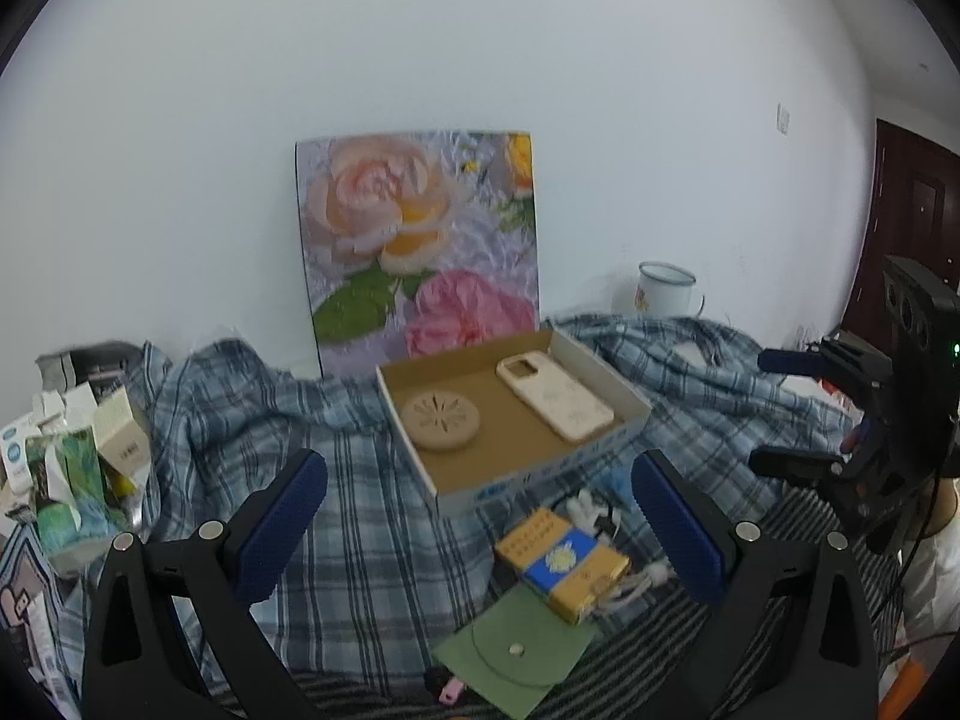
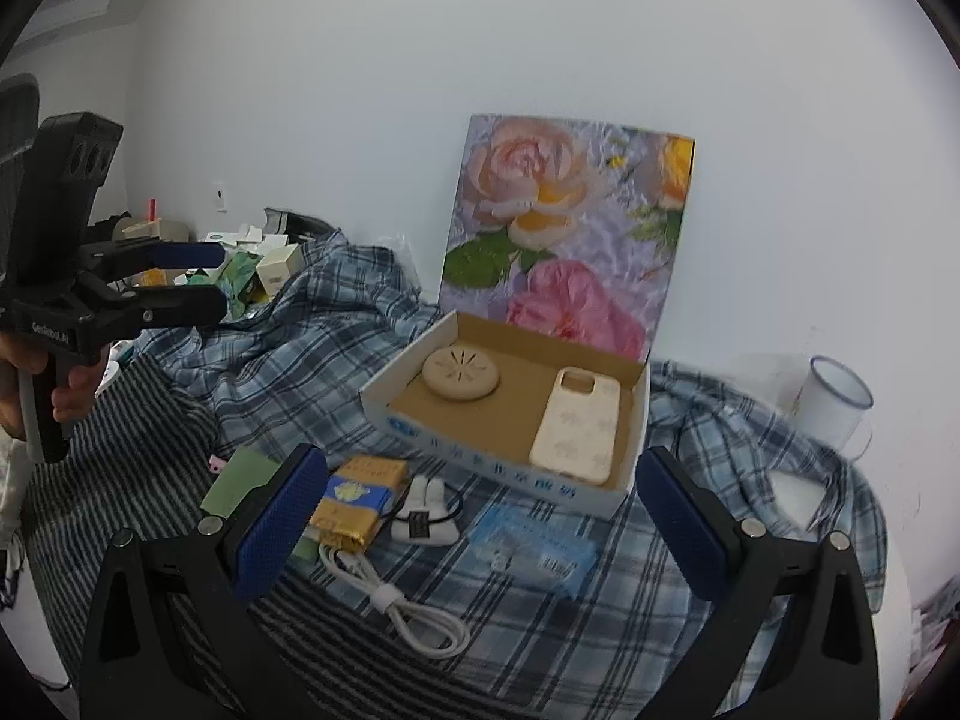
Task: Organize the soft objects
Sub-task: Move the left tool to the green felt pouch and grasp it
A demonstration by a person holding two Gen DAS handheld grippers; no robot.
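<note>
While both views show the cardboard box (image 1: 510, 420) on the plaid cloth (image 1: 360, 510), only the right wrist view shows the white cable (image 2: 396, 606) and a blue packet (image 2: 534, 546) in front of the box. Inside the box lie a beige phone case (image 1: 555, 399) and round beige pad (image 1: 441, 420). Left gripper (image 1: 480, 516) jaws spread, empty, short of the box; right gripper (image 2: 480, 516) likewise spread, empty. The green pouch (image 1: 516, 654) before the box is partly hidden by a yellow-blue pack (image 1: 564, 564). Print on the pack is unreadable.
</note>
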